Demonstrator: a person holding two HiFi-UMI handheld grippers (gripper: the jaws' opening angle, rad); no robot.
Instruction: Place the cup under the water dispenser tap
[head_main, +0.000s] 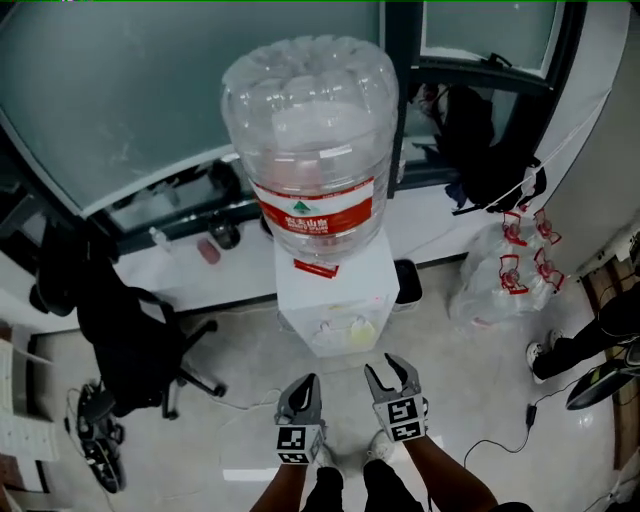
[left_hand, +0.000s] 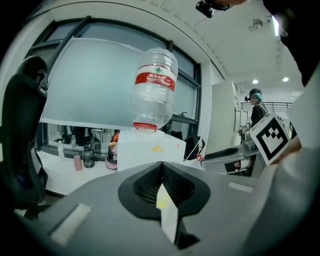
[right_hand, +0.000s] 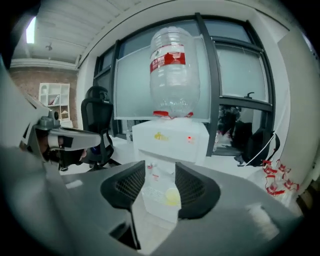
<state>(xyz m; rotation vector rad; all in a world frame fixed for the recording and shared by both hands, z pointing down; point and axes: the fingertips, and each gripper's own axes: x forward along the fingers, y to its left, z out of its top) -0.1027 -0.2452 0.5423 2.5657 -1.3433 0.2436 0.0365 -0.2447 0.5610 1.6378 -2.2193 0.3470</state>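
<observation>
apparently the yellow cup (head_main: 357, 331) sits at the right side of the drip tray (head_main: 330, 347) of the water dispenser (head_main: 335, 285). left hand-held gripper (head_main: 305, 390) closed, empty; right hand-held gripper (head_main: 385, 375) parted, holding nothing. verify the cup stands squarely under a tap (right_hand: 152, 169).

Dispenser (left_hand: 150, 149) lower front hidden behind left hand-held gripper (left_hand: 162, 166). Pale yellow thing (right_hand: 171, 196) in dispenser's recess too blurred to identify. Bottle (head_main: 312, 140) label unreadable. Person (head_main: 590, 342) right of dispenser cut off by edge.

Red label (head_main: 318, 214) on water bottle (head_main: 310, 110): white print, too small to read.
</observation>
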